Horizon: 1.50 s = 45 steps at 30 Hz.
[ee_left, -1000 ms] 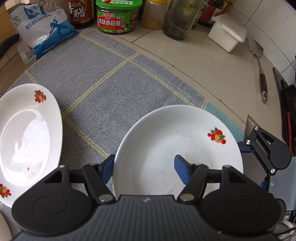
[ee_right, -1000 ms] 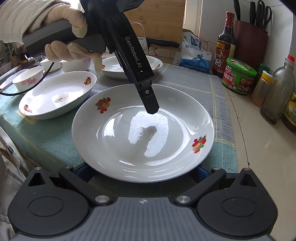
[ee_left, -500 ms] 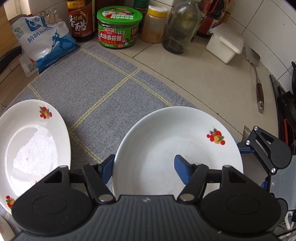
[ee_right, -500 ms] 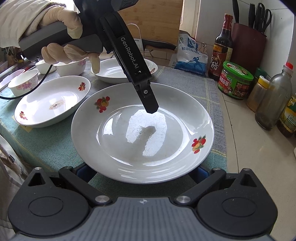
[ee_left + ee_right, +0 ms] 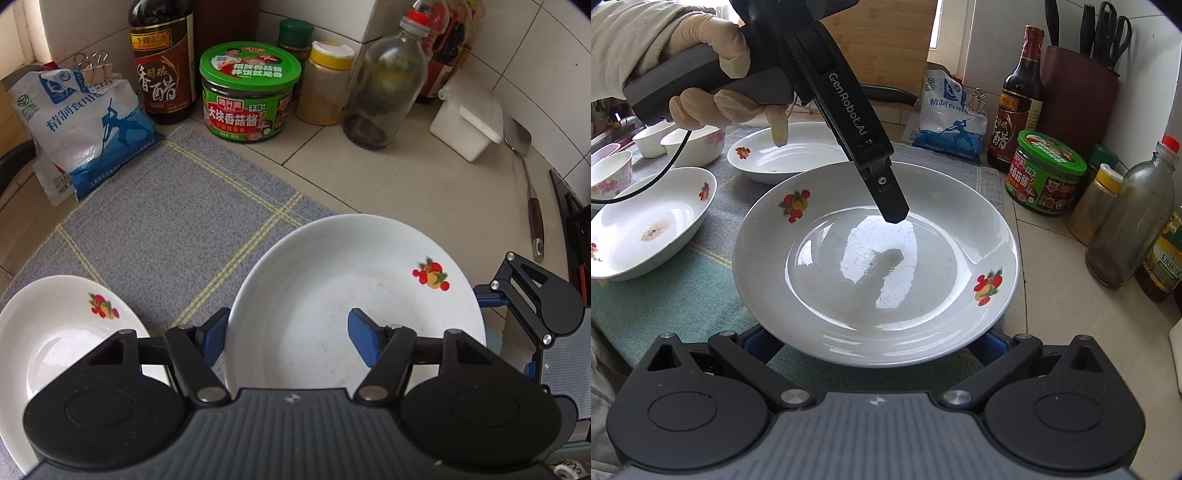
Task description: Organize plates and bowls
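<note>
Plate [image 5: 875,280] centre frame, lifted; left gripper [image 5: 288,332] pinches rim, right gripper [image 5: 875,341] jaws wide beneath. Next: stack onto plate upper left [image 5: 790,155].

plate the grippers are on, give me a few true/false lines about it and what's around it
1. The left gripper straddles the plate rim, one finger inside and one outside. True.
2. The plate carries food. False: it is empty apart from faint marks.
3. The green-lidded jar stands on the bare counter beside the cloth. True.
4. The vinegar bottle lies on its side. False: it stands upright.
5. The right gripper has its fingers below the plate's near rim. True.
6. The plate is plain white. False: it has fruit prints on its rim.
</note>
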### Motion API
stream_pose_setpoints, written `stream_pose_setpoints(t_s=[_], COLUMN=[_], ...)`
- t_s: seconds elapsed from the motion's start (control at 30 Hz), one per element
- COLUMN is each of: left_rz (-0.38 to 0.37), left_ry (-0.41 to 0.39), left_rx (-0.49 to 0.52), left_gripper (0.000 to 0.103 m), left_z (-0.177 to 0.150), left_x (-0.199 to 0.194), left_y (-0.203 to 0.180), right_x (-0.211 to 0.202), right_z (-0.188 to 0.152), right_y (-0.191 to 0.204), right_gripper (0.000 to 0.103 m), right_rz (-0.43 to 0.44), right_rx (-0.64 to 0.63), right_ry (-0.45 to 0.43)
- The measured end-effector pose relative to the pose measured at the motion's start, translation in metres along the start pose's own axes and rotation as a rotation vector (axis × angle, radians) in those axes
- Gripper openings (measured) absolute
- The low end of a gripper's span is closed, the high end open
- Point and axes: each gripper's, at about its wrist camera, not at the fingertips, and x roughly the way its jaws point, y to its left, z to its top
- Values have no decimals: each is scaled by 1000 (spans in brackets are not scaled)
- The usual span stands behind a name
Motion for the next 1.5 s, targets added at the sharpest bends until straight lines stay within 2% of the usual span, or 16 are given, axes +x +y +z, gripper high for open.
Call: stream_pose_setpoints(t_s=[0.6, 0.97, 1.03, 1.17, 1.3, 1.5], left_rz=[-3, 9, 11, 52, 72, 119], left_ry=[-14, -13, -22, -61, -113, -190], left_rx=[-4, 0, 1, 9, -21, -40], left_gripper=[67, 69, 76, 79, 87, 89], left_z=[20, 21, 21, 20, 14, -6], left_x=[38, 43, 39, 26, 3, -38], left_y=[14, 15, 13, 9, 5, -13], right_x=[28, 31, 30, 23, 6, -19], right_z=[8, 8, 8, 6, 2, -2], right_y=[-26, -27, -26, -23, -21, -8], right_gripper=[103, 103, 103, 103, 103, 103], right_rz=[-19, -25, -31, -51, -66, -77], right_rx=[35, 48, 46, 46, 73, 81], right_ry=[18, 18, 21, 12, -9, -61])
